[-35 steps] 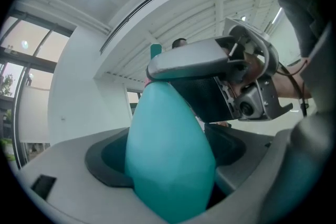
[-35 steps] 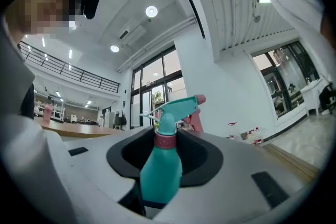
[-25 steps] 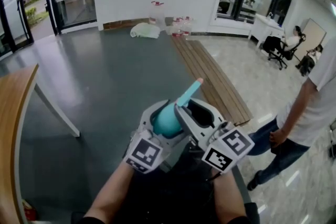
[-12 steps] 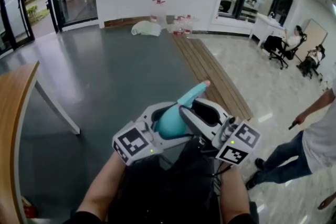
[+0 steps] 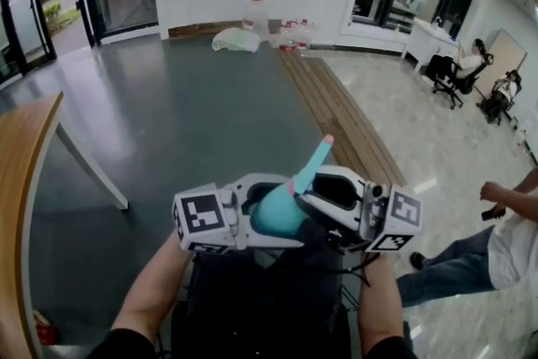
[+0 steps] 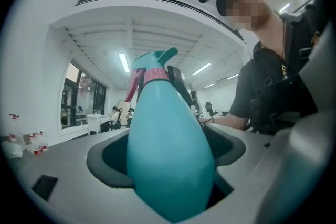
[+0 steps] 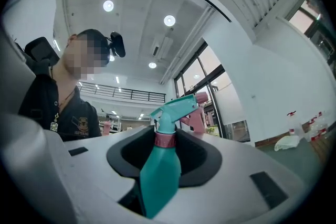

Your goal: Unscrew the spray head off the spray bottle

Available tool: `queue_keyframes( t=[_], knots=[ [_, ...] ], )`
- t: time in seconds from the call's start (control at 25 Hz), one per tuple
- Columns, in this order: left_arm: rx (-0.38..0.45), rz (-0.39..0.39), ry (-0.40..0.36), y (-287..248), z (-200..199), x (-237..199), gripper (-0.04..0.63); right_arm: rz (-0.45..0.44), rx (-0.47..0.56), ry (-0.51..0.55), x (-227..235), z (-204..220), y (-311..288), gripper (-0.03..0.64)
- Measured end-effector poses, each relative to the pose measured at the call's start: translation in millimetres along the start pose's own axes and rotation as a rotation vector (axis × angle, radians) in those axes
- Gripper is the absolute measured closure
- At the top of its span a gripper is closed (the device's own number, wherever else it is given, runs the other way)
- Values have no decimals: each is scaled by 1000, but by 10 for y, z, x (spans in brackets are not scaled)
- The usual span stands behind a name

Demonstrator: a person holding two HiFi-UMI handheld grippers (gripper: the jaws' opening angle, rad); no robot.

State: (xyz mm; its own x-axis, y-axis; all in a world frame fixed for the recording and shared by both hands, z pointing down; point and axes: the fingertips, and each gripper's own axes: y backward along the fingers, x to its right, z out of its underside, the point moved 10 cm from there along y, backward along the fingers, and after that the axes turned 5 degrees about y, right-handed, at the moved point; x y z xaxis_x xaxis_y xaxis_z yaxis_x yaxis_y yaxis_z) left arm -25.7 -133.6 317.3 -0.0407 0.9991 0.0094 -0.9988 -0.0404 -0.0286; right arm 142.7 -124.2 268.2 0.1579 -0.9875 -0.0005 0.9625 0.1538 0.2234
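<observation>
Head view: left tool (image 5: 262, 213) and right tool (image 5: 313, 196) clenched on spray bottle (image 5: 277, 216), marker cubes (image 5: 204, 219) wider apart than before.

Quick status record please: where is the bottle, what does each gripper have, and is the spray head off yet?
spray bottle: teal, held in the air between both grippers
left gripper: closed on the wide body
right gripper: closed on the neck, by the pink collar
spray head: not off yet, sits on the bottle
</observation>
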Motion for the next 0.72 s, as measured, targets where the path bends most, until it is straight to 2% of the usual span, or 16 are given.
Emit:
queue_keyframes(
  t=[0.12, 0.28, 0.44, 0.56, 0.72],
  knots=[
    [18, 0, -1, -6, -2, 13, 173, -8, 0, 15, -6, -6, -6, 477],
    [70, -92, -6, 72, 29, -77, 173, 93, -8, 31, 21, 23, -55, 456],
    [68, -291, -57, 93, -20, -163, 173, 201, -25, 49, -4, -54, -25, 453],
    [32, -455, -97, 87, -18, -219, 173, 328, -36, 67, -8, -71, -60, 453],
    [10, -644, -71, 4, -3, -271, 173, 531, -61, 70, 12, -48, -119, 453]
  ],
)
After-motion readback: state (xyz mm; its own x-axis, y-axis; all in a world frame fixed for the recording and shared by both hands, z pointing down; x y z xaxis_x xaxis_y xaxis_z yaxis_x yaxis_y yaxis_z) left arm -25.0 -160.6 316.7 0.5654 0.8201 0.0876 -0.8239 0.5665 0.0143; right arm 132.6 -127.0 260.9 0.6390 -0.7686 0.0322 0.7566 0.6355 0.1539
